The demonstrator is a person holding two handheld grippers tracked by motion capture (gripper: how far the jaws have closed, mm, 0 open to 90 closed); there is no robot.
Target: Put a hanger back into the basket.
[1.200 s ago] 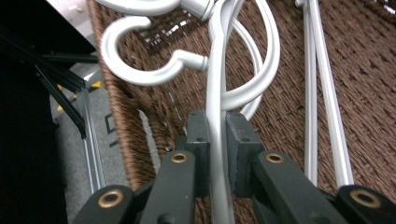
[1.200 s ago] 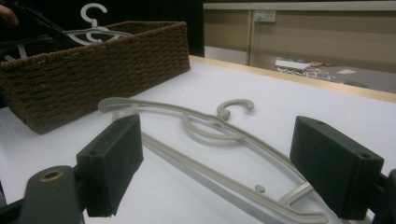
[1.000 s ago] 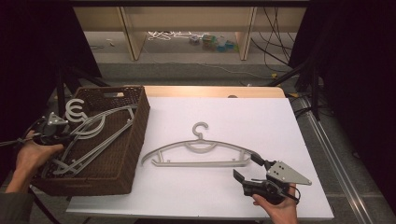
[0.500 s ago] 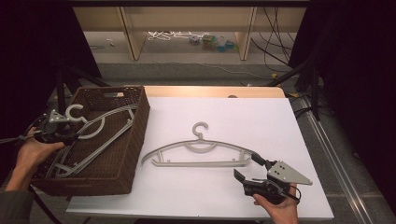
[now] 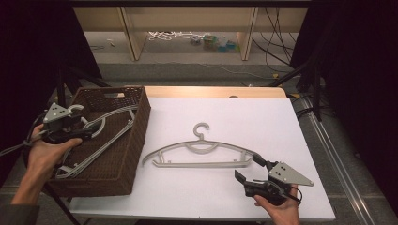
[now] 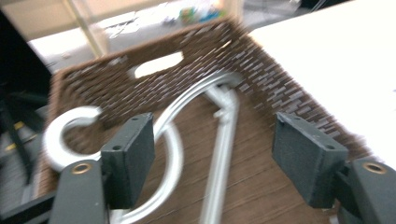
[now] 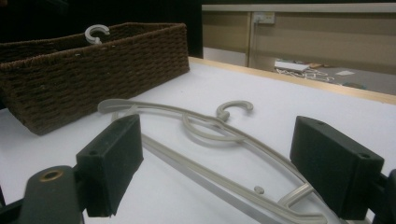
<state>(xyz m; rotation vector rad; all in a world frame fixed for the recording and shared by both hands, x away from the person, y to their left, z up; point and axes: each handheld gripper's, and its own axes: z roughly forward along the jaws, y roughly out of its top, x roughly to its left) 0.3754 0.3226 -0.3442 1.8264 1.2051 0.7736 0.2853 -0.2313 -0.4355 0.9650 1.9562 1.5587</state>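
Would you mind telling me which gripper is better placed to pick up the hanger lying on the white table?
The right gripper: its open jaws sit at the end of the hanger on the table. The left gripper, whose jaws have just been opening with nothing between them, is over the basket, farther away.

Bright, even light on the table, dark surroundings; left gripper view motion-blurred.

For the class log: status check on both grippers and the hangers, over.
Left gripper open over the basket, jaws just opened, hangers in the basket released. Right gripper open at the end of the hanger on the table. Nothing in the way.
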